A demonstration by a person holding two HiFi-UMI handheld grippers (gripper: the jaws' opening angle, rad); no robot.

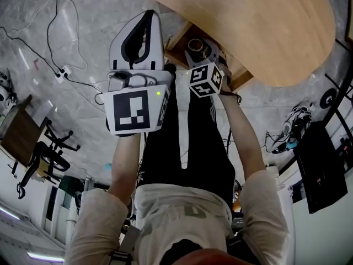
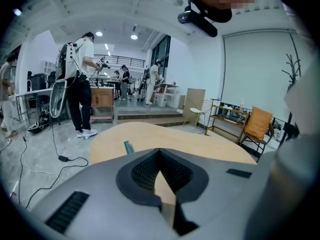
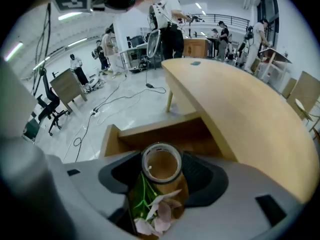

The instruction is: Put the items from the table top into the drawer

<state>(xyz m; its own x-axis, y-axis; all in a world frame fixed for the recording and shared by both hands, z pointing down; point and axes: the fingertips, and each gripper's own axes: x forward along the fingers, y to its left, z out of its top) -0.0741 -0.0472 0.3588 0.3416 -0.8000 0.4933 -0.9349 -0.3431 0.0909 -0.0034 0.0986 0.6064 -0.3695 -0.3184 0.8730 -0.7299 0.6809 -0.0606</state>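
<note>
**Tape roll poised over open drawer**

The right gripper (image 3: pixel 161 176) is clamped on a roll of tape (image 3: pixel 161 145), holding it just above the open wooden drawer (image 3: pixel 150 134) under the curved table top (image 3: pixel 240 99). Something flower-printed hangs below the roll, perhaps a wrapper. The left gripper (image 2: pixel 160 151) points across the table, jaws closed on nothing. A small teal item (image 2: pixel 128 146) lies on the table top.

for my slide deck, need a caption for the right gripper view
Right tongs hold a roll of tape over the open wooden drawer.
</note>
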